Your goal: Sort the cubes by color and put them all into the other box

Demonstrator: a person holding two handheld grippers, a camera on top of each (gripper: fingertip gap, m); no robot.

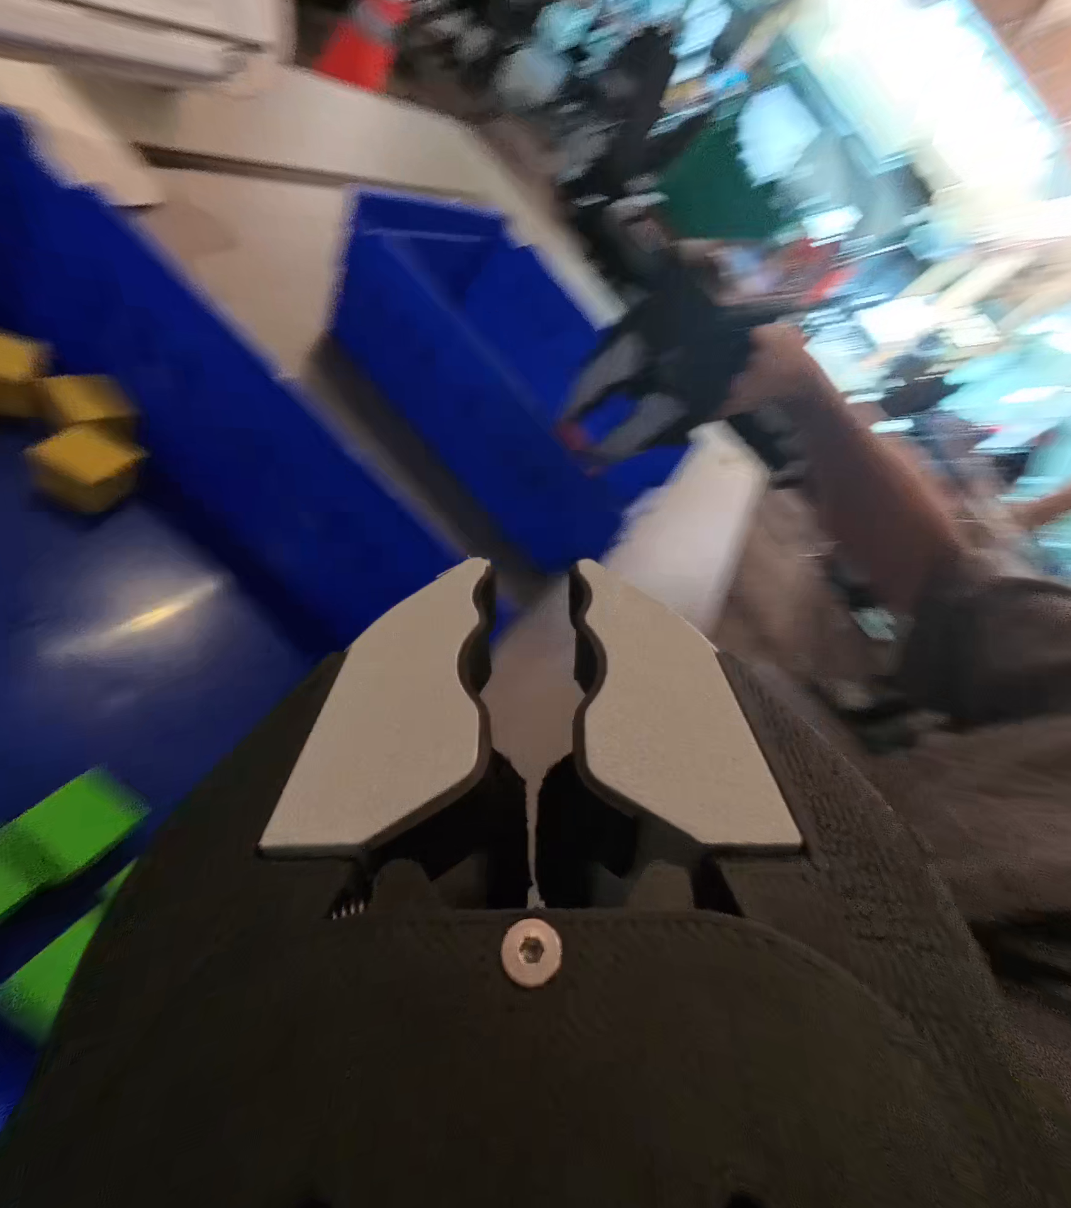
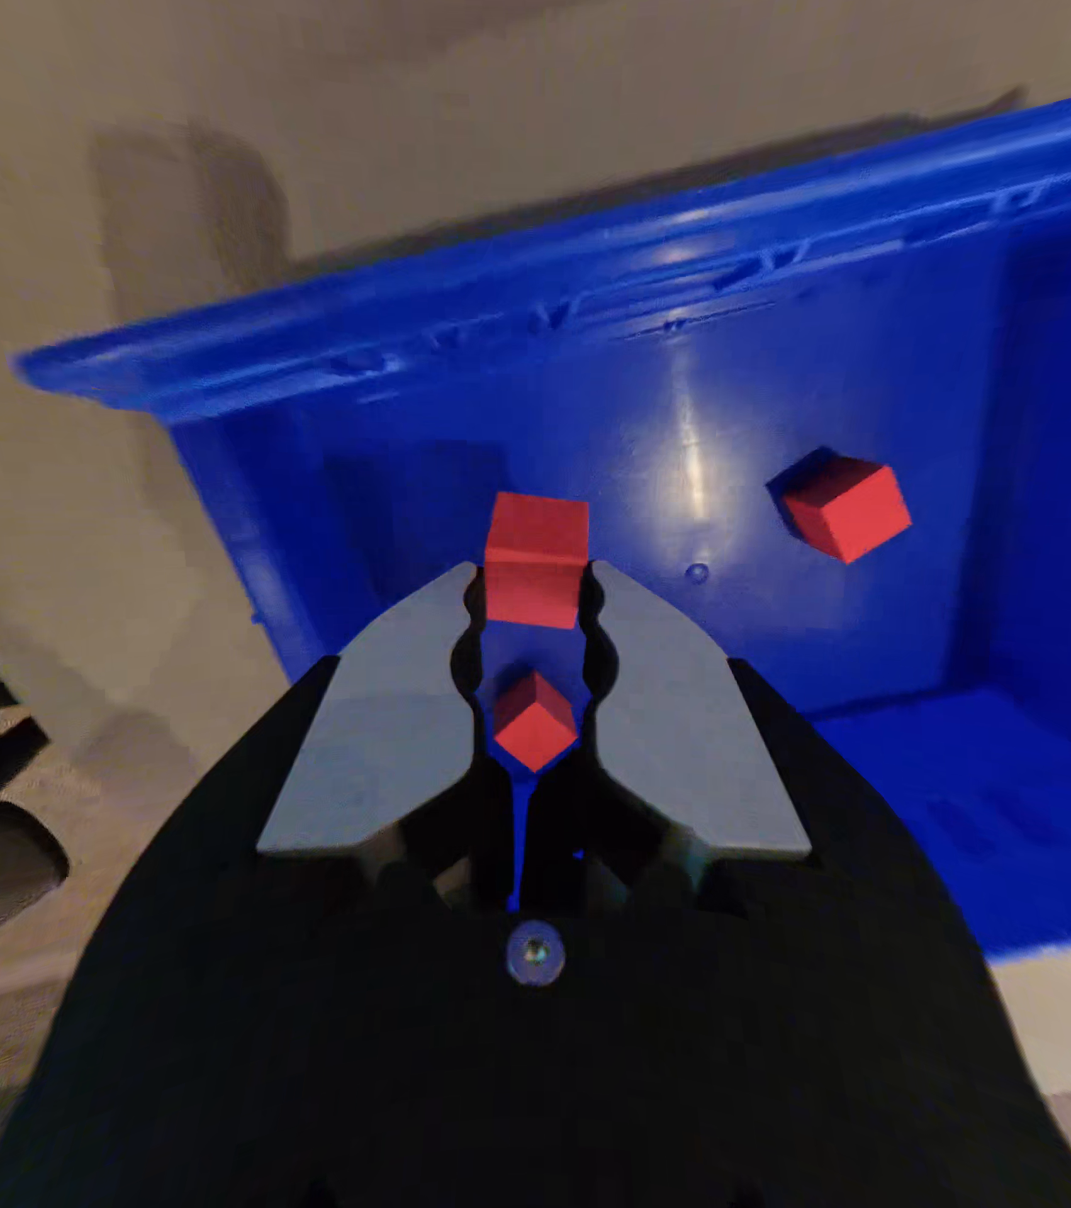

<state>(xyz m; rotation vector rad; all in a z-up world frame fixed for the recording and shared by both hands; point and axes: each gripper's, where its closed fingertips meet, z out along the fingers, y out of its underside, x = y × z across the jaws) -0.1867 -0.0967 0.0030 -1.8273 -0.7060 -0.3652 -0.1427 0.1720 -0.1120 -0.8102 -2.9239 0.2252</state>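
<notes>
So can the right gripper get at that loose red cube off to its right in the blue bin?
Probably not yet: the right gripper is already shut on a red cube. The loose red cube lies apart on the blue bin floor with nothing covering it, so the way looks free once the fingers are emptied.

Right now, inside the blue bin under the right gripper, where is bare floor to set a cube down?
The right gripper is shut on a red cube above the blue bin. Bare floor lies between the far red cube and the fingertips, and in the bin's near right corner. It is crowded straight below, where another red cube sits.
</notes>
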